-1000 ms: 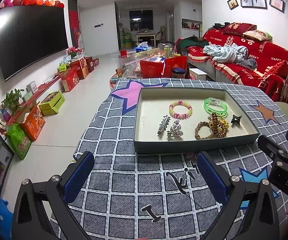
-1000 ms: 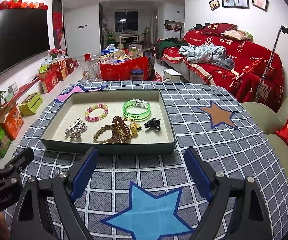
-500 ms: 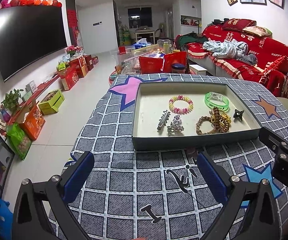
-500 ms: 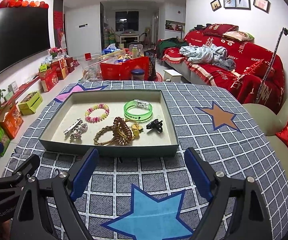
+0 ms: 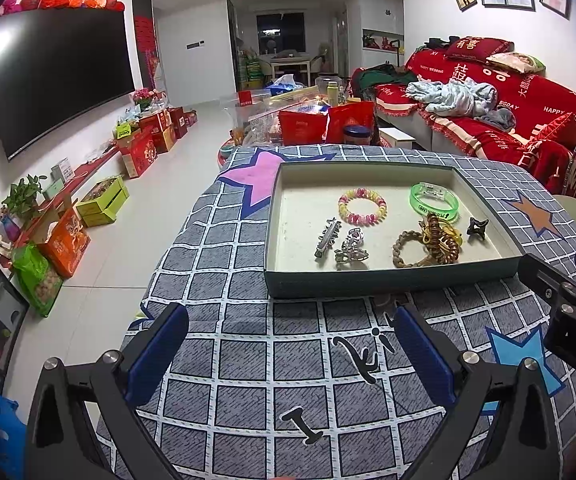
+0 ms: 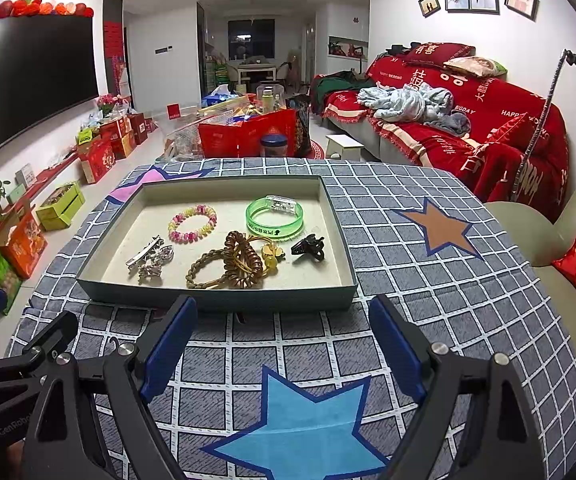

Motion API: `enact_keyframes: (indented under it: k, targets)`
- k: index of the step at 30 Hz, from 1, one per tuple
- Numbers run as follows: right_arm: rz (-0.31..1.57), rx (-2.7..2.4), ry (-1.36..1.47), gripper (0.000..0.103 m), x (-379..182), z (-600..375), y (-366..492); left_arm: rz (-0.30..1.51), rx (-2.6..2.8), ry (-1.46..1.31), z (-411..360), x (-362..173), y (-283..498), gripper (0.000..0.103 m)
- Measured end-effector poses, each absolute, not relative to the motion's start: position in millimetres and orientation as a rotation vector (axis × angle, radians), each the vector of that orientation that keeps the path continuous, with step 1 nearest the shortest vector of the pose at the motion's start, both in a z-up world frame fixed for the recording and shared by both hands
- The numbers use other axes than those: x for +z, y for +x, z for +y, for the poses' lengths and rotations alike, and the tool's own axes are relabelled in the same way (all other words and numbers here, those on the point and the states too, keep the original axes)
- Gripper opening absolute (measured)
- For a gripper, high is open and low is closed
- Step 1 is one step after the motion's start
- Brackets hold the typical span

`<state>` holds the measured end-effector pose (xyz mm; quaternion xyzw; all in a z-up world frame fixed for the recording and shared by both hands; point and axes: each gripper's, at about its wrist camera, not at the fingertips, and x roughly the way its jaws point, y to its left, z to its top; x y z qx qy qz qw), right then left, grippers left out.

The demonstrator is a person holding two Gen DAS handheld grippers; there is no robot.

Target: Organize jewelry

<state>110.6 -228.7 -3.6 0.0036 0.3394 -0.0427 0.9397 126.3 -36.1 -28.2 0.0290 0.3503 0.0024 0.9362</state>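
Both the left gripper (image 5: 288, 356) and right gripper (image 6: 281, 346), jaws wide and empty, have drifted slightly nearer the shallow tray (image 6: 215, 300) at twelve o'clock, where bracelets, hair clips and a coiled hair tie (image 6: 243, 260) all lie, so nothing shows whether sorting is finished.

Both tools, left tool (image 5: 288, 354) and right tool (image 6: 281, 346), wide-spread, empty.

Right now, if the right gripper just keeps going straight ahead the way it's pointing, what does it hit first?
Probably the near wall of the tray. The right gripper is open and empty over the checked tablecloth, aimed at the tray's front edge; its height is unclear.
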Motion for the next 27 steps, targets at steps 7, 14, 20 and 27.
enact_keyframes:
  k: [7, 14, 20, 27]
  targets:
    - [0.694, -0.087, 0.008, 0.090, -3.4, -228.6, 110.8, 0.718, 0.005, 0.059, -35.8, -28.6, 126.6, 0.103]
    - [0.694, -0.087, 0.010, 0.090, -3.6, -228.9, 111.1, 0.719, 0.005, 0.058, -36.0, -28.5, 126.6, 0.103]
    - [0.695, -0.087, 0.011, 0.090, -4.2, -228.6, 110.8, 0.717, 0.006, 0.059, -35.5, -28.2, 127.0, 0.103]
    - [0.699, -0.087, 0.020, 0.090, -5.1, -228.2, 110.3, 0.718, 0.006, 0.060, -35.8, -27.7, 126.9, 0.103]
